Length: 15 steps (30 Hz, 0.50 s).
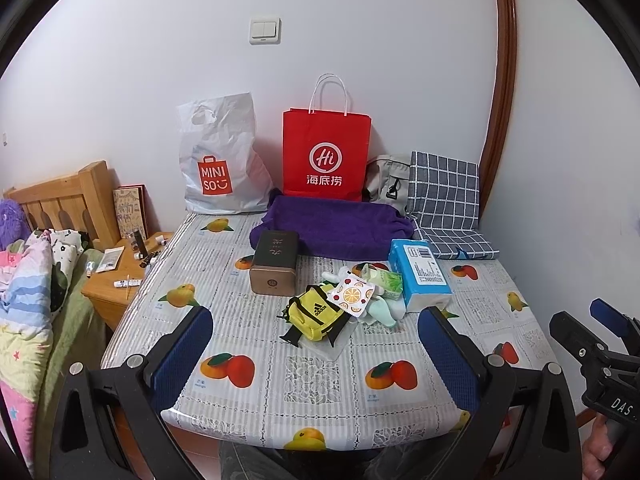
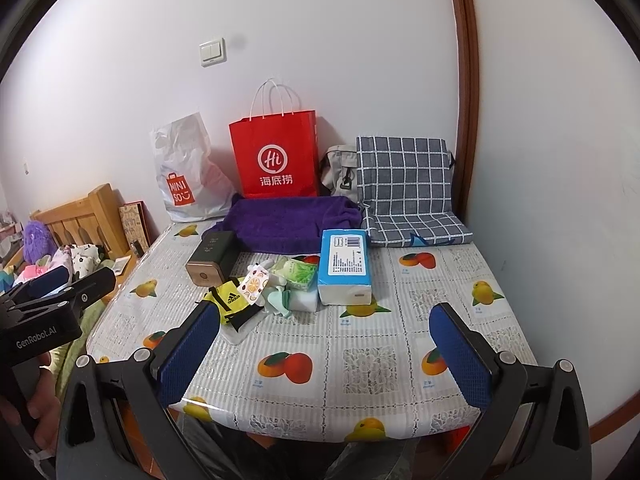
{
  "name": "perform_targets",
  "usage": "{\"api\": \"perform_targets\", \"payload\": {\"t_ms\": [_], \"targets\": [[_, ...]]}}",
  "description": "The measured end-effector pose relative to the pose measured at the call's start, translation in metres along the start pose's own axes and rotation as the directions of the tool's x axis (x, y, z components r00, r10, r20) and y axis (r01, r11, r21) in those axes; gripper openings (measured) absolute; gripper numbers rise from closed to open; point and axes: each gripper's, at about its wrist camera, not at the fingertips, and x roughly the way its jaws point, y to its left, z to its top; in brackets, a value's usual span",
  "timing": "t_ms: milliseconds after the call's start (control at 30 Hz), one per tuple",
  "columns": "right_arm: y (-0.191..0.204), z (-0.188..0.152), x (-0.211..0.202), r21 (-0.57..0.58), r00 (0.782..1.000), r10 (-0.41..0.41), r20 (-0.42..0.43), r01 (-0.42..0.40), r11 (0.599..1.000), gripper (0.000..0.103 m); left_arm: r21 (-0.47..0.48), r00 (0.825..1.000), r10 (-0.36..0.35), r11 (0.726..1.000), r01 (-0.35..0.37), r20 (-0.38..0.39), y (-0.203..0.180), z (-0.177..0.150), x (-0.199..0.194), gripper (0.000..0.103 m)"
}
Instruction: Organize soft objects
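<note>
From the left wrist view, the left claw (image 1: 316, 344) hangs over the near edge of the surface (image 1: 280, 384), its blue pads spread wide with nothing between them. It looks poised to start, not yet committed to any item. Taking the blue tissue pack (image 1: 420, 276) as the landmark: just to its left sits the jumble of soft things, a yellow mini bag (image 1: 316, 314), a fruit-print sachet (image 1: 351, 294) lying on top of it, a green tissue packet (image 1: 384, 280) and pale cloths (image 1: 382, 307) tucked against the pack's near corner. Further left of the pack stands a dark tin (image 1: 275, 264). Behind the pack a purple towel (image 1: 332, 226) lies flat, and behind that a red paper bag (image 1: 326, 158) leans on the wall, with a white plastic bag (image 1: 222, 160) further left and a checked cushion (image 1: 446, 204) to the right. The bags probably stand there as places to put things, though I cannot tell which is meant.

From the right wrist view, the right claw (image 2: 326, 346) is likewise fully open and empty, held low at the near edge, facing the surface (image 2: 360, 368). The tissue pack (image 2: 344, 268) lies ahead of it, the soft pile touching the pack's left side, and the yellow mini bag (image 2: 230, 304) shows just past the claw's left pad. Nothing is sorted yet; the loose pile would likely need picking apart one piece at a time.
</note>
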Motion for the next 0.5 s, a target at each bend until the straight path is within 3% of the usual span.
{"api": "perform_targets", "payload": {"t_ms": [500], "targets": [[-0.0008,0.0004,-0.0032,0.003,1.0,0.0,0.011,0.0,1.0,0.103,0.001,1.0,-0.002,1.0,0.002,0.005,0.0006,-0.0005,-0.0002,0.103]]}}
